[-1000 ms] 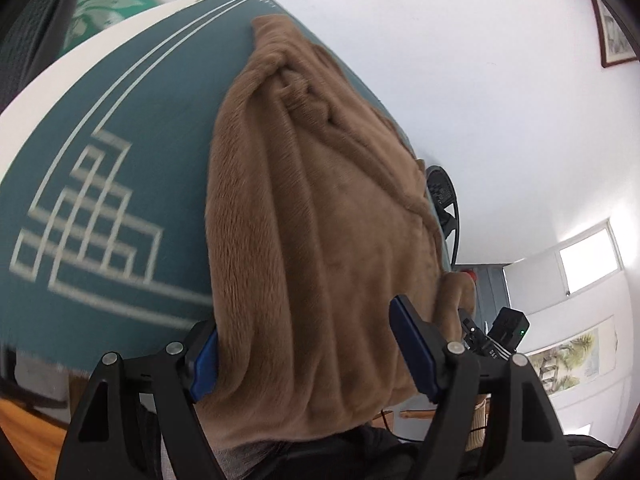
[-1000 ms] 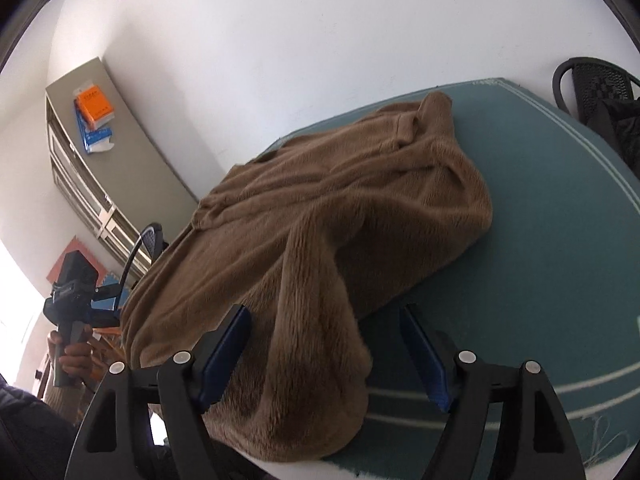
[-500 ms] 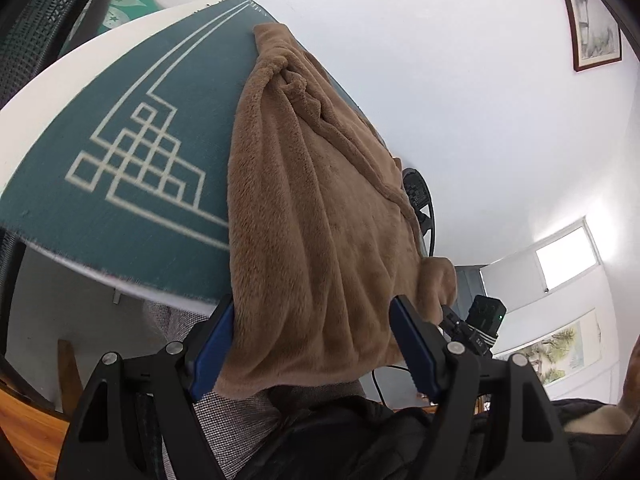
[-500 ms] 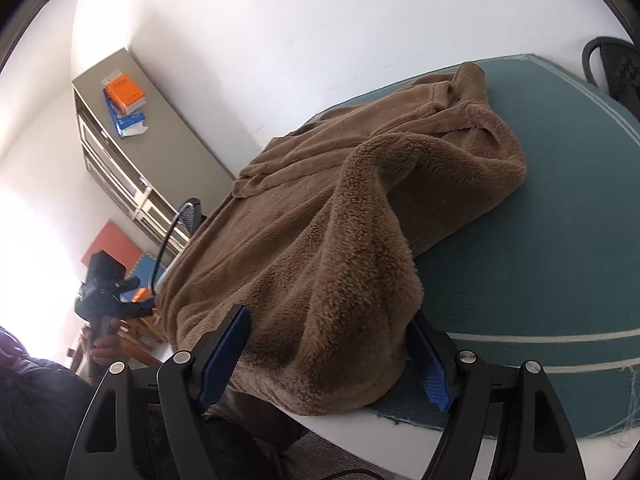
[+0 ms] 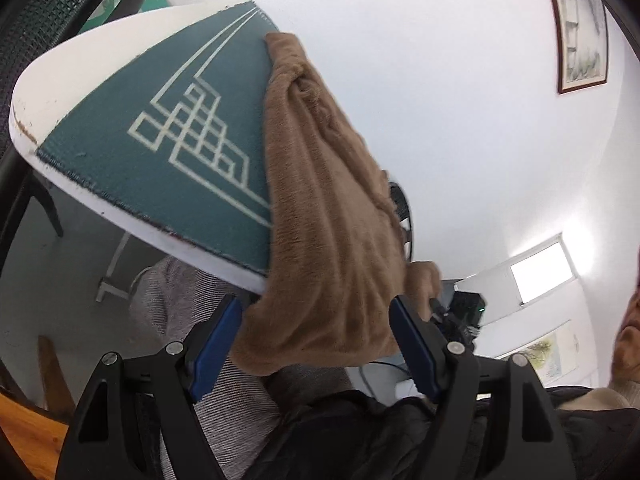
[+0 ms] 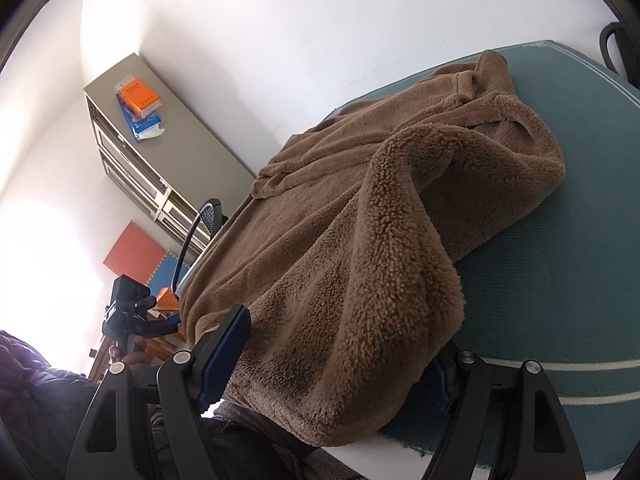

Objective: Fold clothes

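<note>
Two black grippers w/ blue pads frame one brown fleece garment (image 6: 360,240), which lies rumpled on a teal mat w/ cream line pattern (image 5: 168,132) over a white table (image 5: 80,68). Garment's near hem hangs off the table edge at 6 o'clock in both views.

Left gripper (image 5: 316,340): jaws spread wide, hanging hem sits between the pads; left pad just beside the cloth, right pad close to it, no squeeze visible, so released.

Right gripper (image 6: 340,364): jaws wide too, thick fold of fleece bulging between them. Left pad is against the pile, right pad mostly hidden behind the fold at 4 o'clock; cloth not pinched, reads as released.

Bkgd, right view: grey cabinet (image 6: 168,152) at 10 o'clock w/ orange box (image 6: 138,94) on top. Left view: framed picture (image 5: 580,24) at 1 o'clock.
</note>
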`<state>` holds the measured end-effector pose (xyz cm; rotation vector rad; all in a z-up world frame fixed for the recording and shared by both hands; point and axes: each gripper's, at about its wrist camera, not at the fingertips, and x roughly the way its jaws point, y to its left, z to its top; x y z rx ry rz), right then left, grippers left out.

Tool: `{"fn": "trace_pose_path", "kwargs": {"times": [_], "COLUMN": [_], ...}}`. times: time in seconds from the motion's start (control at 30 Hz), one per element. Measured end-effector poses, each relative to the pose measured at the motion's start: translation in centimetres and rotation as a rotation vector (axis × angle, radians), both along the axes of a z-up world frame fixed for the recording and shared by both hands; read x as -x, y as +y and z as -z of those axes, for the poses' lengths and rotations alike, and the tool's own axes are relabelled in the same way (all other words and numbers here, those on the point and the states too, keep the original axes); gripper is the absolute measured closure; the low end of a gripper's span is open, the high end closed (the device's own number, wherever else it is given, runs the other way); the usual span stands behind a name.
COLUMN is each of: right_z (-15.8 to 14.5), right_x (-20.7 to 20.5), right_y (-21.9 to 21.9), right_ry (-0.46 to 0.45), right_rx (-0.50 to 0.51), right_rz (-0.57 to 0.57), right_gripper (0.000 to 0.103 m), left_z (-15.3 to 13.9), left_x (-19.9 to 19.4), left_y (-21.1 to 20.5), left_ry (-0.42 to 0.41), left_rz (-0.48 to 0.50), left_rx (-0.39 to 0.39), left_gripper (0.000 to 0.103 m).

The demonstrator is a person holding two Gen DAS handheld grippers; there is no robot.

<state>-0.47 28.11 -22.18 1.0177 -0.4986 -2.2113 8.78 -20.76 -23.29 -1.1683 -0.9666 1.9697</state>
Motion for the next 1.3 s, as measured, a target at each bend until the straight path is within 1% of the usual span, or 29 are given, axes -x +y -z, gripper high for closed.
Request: {"fn": "trace_pose_path", "kwargs": {"times": [0.1, 0.23, 0.4, 0.47, 0.5, 0.53, 0.57, 0.6, 0.63, 0.67, 0.7, 0.73, 0.77, 0.83, 0.87, 0.9, 0.97, 1.07, 1.17, 1.2, 1.3], "right_z": [0.0, 0.1, 0.0, 0.0, 0.0, 0.0, 0.0, 0.0, 0.0, 0.0, 0.0, 0.1, 0.1, 0.4, 0.5, 0.5, 0.6, 0.0, -0.7, -0.8, -1.2], "right_x": [0.0, 0.2, 0.3, 0.3, 0.3, 0.3, 0.3, 0.3, 0.3, 0.2, 0.2, 0.1, 0.1, 0.0, 0.0, 0.0, -0.1, -0.4, -0.5, -0.5, -0.4], "right_y": [-0.2, -0.5, -0.6, -0.6, -0.5, -0.5, -0.5, -0.6, -0.6, -0.5, -0.4, -0.4, -0.3, 0.0, 0.2, 0.4, 0.6, 0.7, 1.0, 1.2, 1.7], "right_ry": [-0.001, -0.004, -0.007, -0.007, -0.007, -0.006, -0.004, -0.003, -0.003, -0.002, -0.001, -0.002, -0.001, -0.008, -0.013, -0.016, -0.019, 0.002, 0.02, 0.024, 0.033], "right_rx": [-0.006, -0.012, -0.018, -0.019, -0.018, -0.018, -0.019, -0.02, -0.021, -0.022, -0.023, -0.024, -0.024, -0.008, 0.002, 0.008, 0.019, 0.035, 0.066, 0.075, 0.099], "right_rz": [0.004, 0.007, 0.003, 0.0, -0.001, -0.002, -0.003, -0.004, -0.006, -0.01, -0.014, -0.018, -0.02, -0.014, -0.011, -0.01, -0.008, -0.013, -0.01, -0.005, 0.011], "right_gripper": [0.024, 0.024, 0.024, 0.024, 0.024, 0.024, 0.024, 0.024, 0.024, 0.024, 0.027, 0.029, 0.034, 0.043, 0.05, 0.053, 0.056, 0.065, 0.065, 0.065, 0.065], "left_z": [1.2, 3.0, 4.6, 4.4, 4.2, 3.9, 3.7, 3.4, 3.1, 2.8, 2.5, 2.1, 1.8, 1.0, 0.6, 0.2, -1.1, -3.1, -4.7, -5.0, -5.3], "left_x": [0.3, 1.2, 1.6, 1.4, 1.2, 1.1, 1.0, 0.9, 0.7, 0.5, 0.3, 0.1, -0.1, -0.4, -0.6, -0.7, -0.8, -0.7, -0.1, 0.1, 0.8], "left_y": [0.0, 0.5, 1.7, 2.0, 2.1, 2.0, 2.0, 2.0, 1.9, 1.9, 1.8, 1.8, 1.8, 1.9, 1.9, 2.0, 2.1, 2.5, 2.9, 3.0, 3.9], "left_ry": [-0.019, -0.034, -0.067, -0.065, -0.059, -0.054, -0.05, -0.049, -0.049, -0.047, -0.045, -0.042, -0.038, -0.031, -0.027, -0.022, 0.002, 0.046, 0.079, 0.087, 0.088], "left_rz": [0.009, 0.035, 0.098, 0.105, 0.105, 0.104, 0.103, 0.099, 0.096, 0.096, 0.096, 0.096, 0.098, 0.099, 0.099, 0.102, 0.109, 0.114, 0.117, 0.119, 0.125], "left_rx": [0.012, -0.026, -0.083, -0.064, -0.058, -0.056, -0.054, -0.044, -0.033, -0.027, -0.022, -0.018, -0.013, -0.005, -0.001, -0.001, -0.005, -0.005, -0.017, -0.023, -0.006], "left_gripper": [0.023, 0.023, 0.023, 0.023, 0.025, 0.033, 0.039, 0.041, 0.047, 0.056, 0.059, 0.065, 0.071, 0.074, 0.075, 0.075, 0.078, 0.078, 0.078, 0.078, 0.078]}}
